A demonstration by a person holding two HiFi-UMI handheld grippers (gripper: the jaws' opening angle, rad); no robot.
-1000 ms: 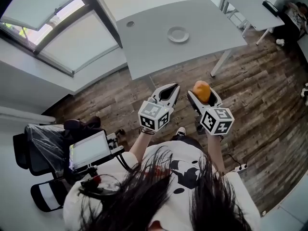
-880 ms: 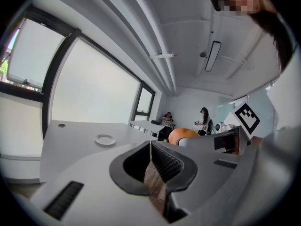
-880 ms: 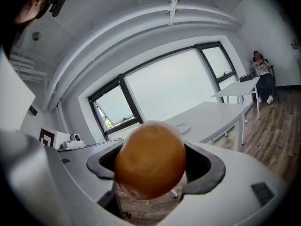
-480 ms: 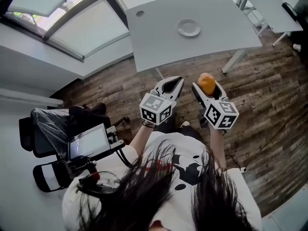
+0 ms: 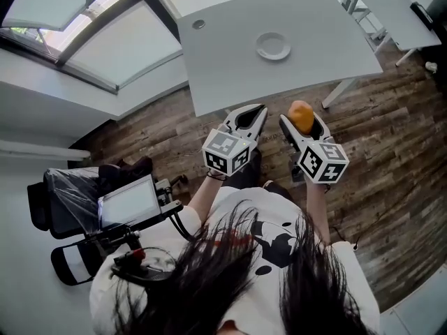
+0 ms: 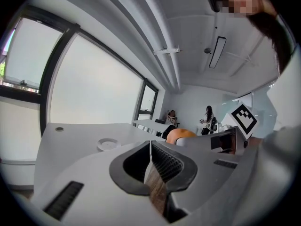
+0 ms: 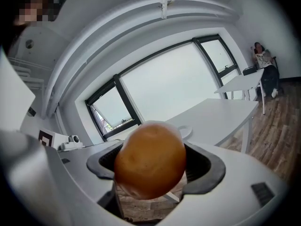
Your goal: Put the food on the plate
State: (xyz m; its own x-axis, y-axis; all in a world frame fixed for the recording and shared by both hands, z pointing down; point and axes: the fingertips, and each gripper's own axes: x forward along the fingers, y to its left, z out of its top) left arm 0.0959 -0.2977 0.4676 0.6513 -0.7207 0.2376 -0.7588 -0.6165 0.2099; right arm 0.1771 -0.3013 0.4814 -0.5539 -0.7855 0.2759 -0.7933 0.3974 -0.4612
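A round orange-brown bread roll (image 5: 301,116) (image 7: 150,160) is clamped in my right gripper (image 5: 302,119), held above the wooden floor short of the table. It also shows past the left gripper's jaws as an orange roll (image 6: 180,134). My left gripper (image 5: 253,115) hangs beside it at the same height, its jaws closed together with nothing between them. A small white plate (image 5: 273,46) (image 6: 108,144) sits on the grey table (image 5: 230,68), well ahead of both grippers; behind the roll its rim shows as a white plate (image 7: 185,131).
A second grey table (image 5: 387,9) stands at the far right, with seated people (image 6: 207,119) beyond it. A chair and a cart with a tablet (image 5: 129,209) stand at my left. A sloped window (image 5: 91,40) runs along the left wall.
The view has shifted toward the table, so the plate lies nearer in frame. Both grippers have moved forward a little, the roll staying in the right one.
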